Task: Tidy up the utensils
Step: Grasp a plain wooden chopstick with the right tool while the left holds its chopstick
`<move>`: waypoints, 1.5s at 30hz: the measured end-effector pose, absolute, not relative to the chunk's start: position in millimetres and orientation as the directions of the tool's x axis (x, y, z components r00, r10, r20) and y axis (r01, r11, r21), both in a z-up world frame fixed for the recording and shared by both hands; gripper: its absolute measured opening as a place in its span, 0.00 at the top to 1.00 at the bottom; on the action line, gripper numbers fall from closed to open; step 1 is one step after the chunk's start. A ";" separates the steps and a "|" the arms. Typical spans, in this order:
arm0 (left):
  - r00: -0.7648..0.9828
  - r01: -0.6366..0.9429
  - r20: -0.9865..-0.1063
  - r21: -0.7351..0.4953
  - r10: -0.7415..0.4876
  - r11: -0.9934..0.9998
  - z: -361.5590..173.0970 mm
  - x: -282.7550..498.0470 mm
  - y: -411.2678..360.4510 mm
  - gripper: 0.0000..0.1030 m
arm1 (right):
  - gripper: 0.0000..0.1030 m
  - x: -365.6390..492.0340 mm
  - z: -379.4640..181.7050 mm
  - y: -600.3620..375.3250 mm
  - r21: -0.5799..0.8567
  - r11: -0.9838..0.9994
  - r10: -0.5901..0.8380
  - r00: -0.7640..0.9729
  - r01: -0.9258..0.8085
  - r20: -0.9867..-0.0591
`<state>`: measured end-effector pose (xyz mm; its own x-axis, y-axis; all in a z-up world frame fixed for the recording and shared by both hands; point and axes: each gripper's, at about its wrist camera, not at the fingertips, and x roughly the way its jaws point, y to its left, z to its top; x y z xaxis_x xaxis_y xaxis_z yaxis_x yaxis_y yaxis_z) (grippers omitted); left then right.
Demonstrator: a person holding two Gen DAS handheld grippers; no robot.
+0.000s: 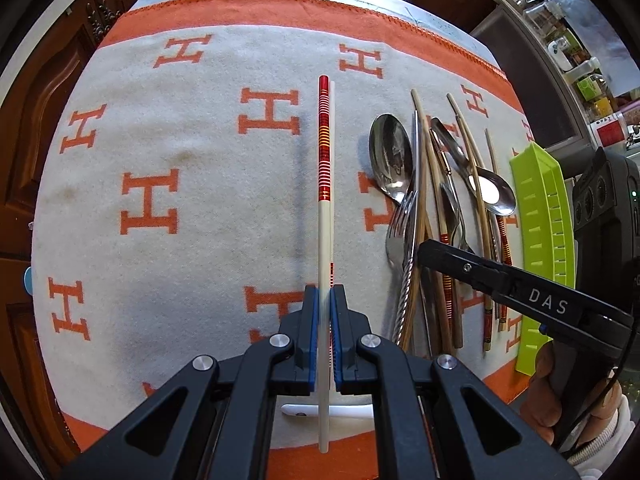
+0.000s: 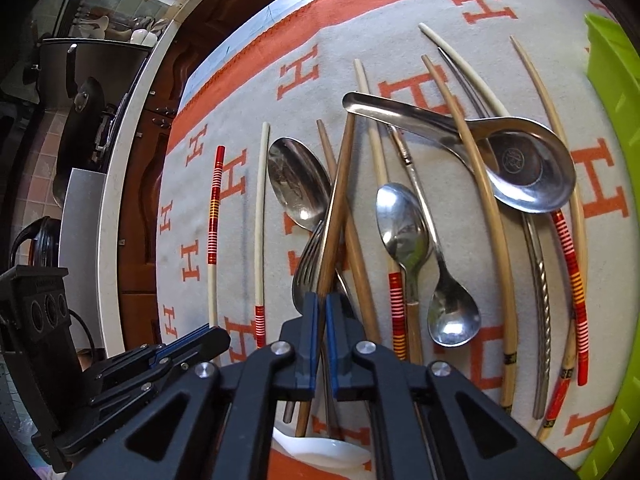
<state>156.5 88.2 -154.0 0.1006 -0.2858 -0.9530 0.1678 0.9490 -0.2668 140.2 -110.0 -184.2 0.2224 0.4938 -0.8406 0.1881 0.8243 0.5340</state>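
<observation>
My left gripper [image 1: 325,300] is shut on a cream chopstick with a red banded top [image 1: 323,216], held upright-looking above the H-patterned cloth [image 1: 180,248]; its shadow falls to the left. A matching cream chopstick [image 2: 262,208] lies on the cloth just beside it. My right gripper [image 2: 321,304] is shut on a brown wooden chopstick [image 2: 334,208] in the pile of utensils. In the left wrist view the right gripper [image 1: 424,250] reaches into that pile from the right. The pile holds a large spoon [image 2: 296,184], a fork [image 2: 308,264], a small spoon [image 2: 404,220], a steel soup spoon [image 2: 528,172] and several chopsticks.
A lime green slotted tray [image 1: 544,220] lies along the right edge of the cloth, also the green tray [image 2: 612,100] in the right wrist view. A white ceramic spoon [image 1: 344,410] sits at the near edge under the grippers. Dark wooden cabinets stand beyond the table's left side.
</observation>
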 end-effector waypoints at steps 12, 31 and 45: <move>0.097 0.185 -0.957 -0.253 -0.274 0.950 -149.0 152.4 76.9 0.96 | 0.93 143.9 -196.4 -123.9 0.622 0.742 0.574 0.243 0.249 -0.782; 0.181 0.191 -0.941 -0.254 -0.288 0.948 -111.7 145.6 77.2 0.97 | 1.00 139.6 -174.6 -115.2 0.536 0.823 0.491 0.238 0.190 -0.838; 0.174 0.157 -0.941 -0.266 -0.292 0.951 -114.9 139.0 91.3 0.97 | 0.90 135.4 -188.5 -95.1 0.525 0.832 0.499 0.170 0.181 -0.849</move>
<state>139.0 91.3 -114.9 0.1737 -0.2916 -0.9406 0.1573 0.9511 -0.2658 135.4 -95.1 -188.5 0.1705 0.4993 -0.8495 0.1805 0.8317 0.5251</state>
